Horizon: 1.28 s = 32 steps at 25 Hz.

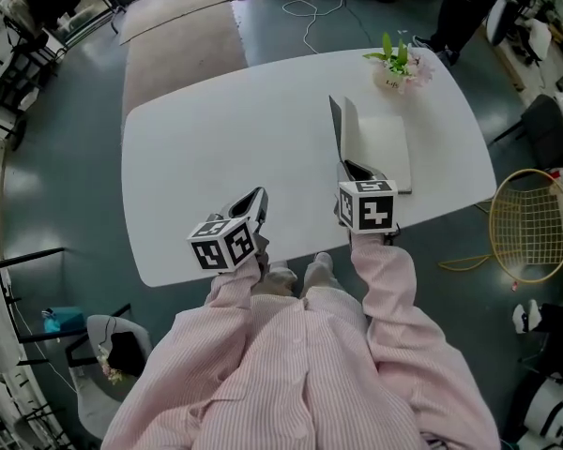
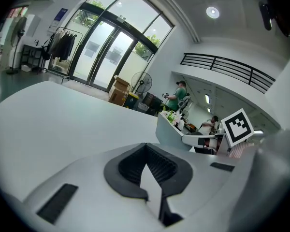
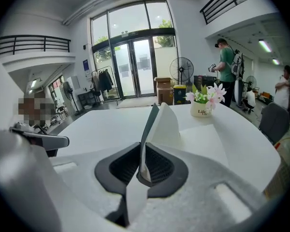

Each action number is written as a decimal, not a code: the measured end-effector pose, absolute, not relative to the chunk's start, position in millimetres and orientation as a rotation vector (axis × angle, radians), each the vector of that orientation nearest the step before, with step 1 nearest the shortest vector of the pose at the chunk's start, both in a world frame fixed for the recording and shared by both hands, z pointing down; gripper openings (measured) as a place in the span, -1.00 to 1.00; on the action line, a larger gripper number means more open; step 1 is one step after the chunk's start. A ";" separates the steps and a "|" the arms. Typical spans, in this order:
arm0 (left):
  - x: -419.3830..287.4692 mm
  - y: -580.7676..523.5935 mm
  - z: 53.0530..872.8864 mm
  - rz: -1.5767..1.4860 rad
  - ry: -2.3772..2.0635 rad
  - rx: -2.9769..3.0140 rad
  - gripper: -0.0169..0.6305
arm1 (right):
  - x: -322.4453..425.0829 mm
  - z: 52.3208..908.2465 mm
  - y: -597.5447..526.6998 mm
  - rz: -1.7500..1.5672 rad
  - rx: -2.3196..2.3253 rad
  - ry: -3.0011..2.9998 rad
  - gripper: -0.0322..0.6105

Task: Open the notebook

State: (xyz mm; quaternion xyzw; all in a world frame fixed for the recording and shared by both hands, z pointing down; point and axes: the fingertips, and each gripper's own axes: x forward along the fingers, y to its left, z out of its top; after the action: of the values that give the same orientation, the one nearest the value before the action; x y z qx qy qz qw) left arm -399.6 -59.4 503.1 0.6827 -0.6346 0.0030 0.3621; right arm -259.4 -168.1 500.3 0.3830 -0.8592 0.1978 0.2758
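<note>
Right gripper (image 3: pixel 144 170) pinches the notebook (image 1: pixel 387 150) cover (image 3: pixel 148 124) upright mid-opening, left gripper (image 2: pixel 146 151) closed and empty; next, swing it flat.

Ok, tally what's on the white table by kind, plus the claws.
Notebook: 1
Flower pot: 1
Claws: 2, left claw and right claw
Total: 4
</note>
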 end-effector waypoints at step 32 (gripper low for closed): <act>-489.2 -16.7 523.5 0.018 -1.657 1.671 -0.95 | -333.3 600.5 -144.7 0.553 1.093 -2.135 -0.78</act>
State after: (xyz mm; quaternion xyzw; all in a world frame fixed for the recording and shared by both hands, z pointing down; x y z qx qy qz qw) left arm -489.2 -16.7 523.5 0.6555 -0.6502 0.0070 0.3841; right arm -333.3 -144.7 600.5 0.4187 -0.8177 0.2119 0.3333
